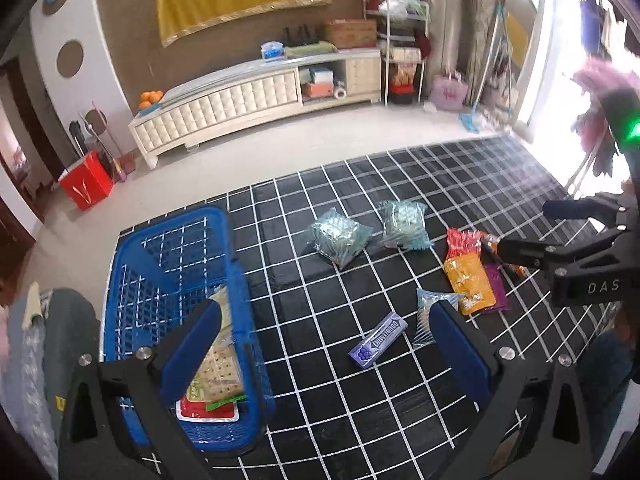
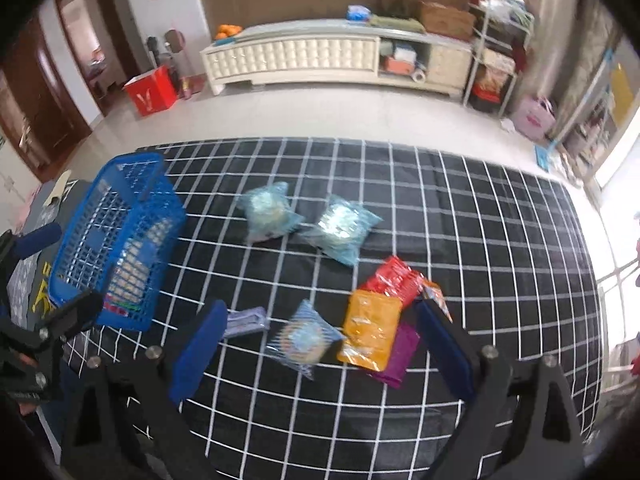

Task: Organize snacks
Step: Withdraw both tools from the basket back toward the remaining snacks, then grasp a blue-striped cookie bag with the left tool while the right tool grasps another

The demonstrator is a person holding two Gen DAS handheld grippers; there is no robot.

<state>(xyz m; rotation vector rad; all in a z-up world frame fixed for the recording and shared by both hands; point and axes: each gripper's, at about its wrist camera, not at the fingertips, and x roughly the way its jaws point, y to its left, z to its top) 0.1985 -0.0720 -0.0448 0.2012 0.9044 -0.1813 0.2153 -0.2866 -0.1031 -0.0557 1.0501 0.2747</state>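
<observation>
Both grippers — left (image 1: 320, 344), right (image 2: 320, 344) — gape empty; snack packets (image 2: 370, 330) lie right of the basket (image 2: 116, 236).

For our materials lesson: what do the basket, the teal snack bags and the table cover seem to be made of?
Basket: looks like rigid blue plastic, moulded in an open lattice.
Teal snack bags: probably thin glossy plastic film; they crinkle and glint.
Table cover: seems a matte black cloth with a white grid; faint creases show.
</observation>
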